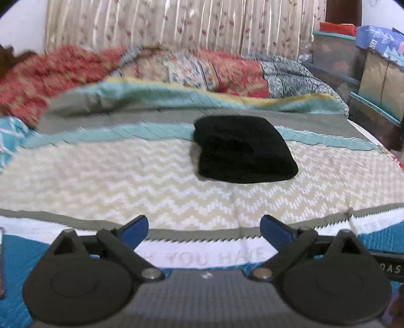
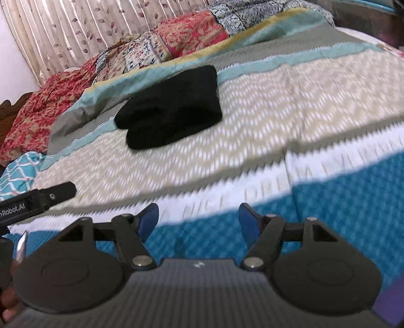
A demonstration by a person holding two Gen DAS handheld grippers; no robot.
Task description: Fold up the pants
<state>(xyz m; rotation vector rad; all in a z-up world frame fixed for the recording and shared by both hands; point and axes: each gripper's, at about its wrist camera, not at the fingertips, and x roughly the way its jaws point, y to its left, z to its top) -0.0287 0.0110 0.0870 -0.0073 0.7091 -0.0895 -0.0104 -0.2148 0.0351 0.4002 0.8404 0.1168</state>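
left gripper (image 1: 204,228), seen from its own wrist camera, hangs low over the near edge of a bed, its blue-padded fingers (image 1: 135,230) spread wide apart with nothing between them. black pants (image 1: 241,149) lie folded into a compact bundle on the zigzag-patterned bedspread (image 1: 126,181), well ahead of the gripper and slightly to its right, straddling a teal stripe. a red floral quilt (image 1: 63,70) is heaped along the far side below a pleated leaf-print curtain (image 1: 176,22); storage boxes (image 1: 366,58) stand at far right.

right gripper (image 2: 198,222), in its own wrist view, hovers over the bedspread's (image 2: 290,101) blue band, fingers (image 2: 248,223) likewise parted and holding nothing. the folded pants (image 2: 171,108) rest well ahead, to its left. part of the left gripper (image 2: 38,198) juts in at the left edge. both views are blurred.
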